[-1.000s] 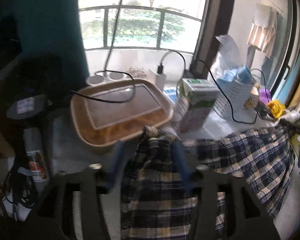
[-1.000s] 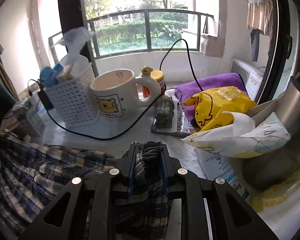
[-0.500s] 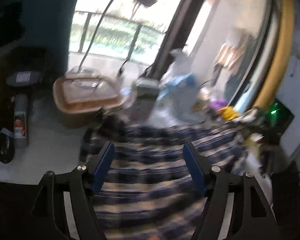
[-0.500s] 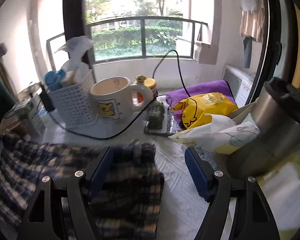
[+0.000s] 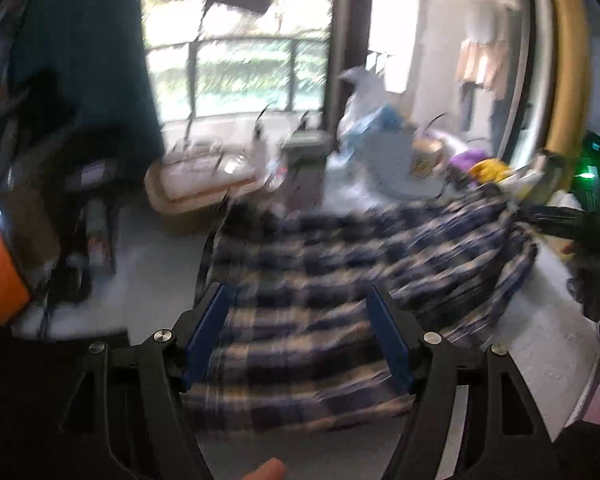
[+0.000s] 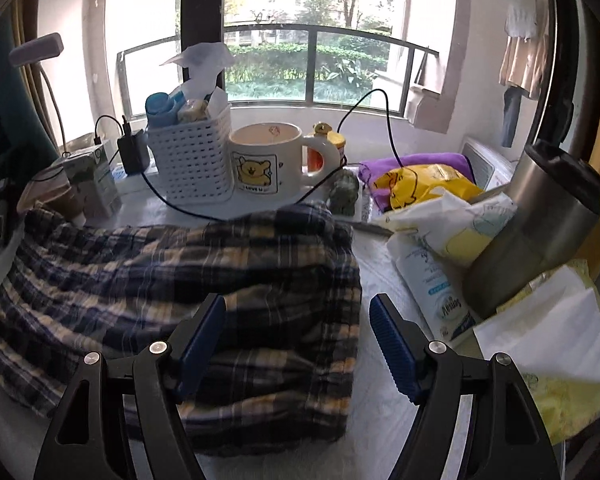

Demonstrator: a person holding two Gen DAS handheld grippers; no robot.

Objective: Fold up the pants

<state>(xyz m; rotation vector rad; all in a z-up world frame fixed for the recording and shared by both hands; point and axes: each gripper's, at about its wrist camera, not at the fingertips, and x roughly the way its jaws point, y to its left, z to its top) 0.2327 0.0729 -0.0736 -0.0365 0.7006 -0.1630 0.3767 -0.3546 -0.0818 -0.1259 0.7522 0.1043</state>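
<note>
Since release: the pants (image 6: 188, 280) are seen lying loose on the table (image 6: 384, 280), where a second ago both claws were pinched on bunched fabric.
Pants: spread across the table in plaid layers, one end doubled over on the right side, with the far edge near the mug (image 6: 266, 160) and basket (image 6: 190, 164).
Left claw (image 5: 298, 338): jaws wide apart, nothing gripped; the cloth is seen between and beyond the blue pads without being pressed (the view is blurred, so fine detail cannot be told).
Right claw (image 6: 298, 338): jaws wide apart after being clamped a second ago, nothing held; the folded end lies between and beyond the pads, untouched.
Change: both claws have been pulled back from the far edge, and more of the pants is now shown in each view.
Meaning: one fold is judged to have been laid down and let go.
Next: a fresh grip on the near or side edge would be needed for another fold.
Risk: clutter on the right (flask (image 6: 540, 224), packets (image 6: 440, 236)) could be snagged.
</note>
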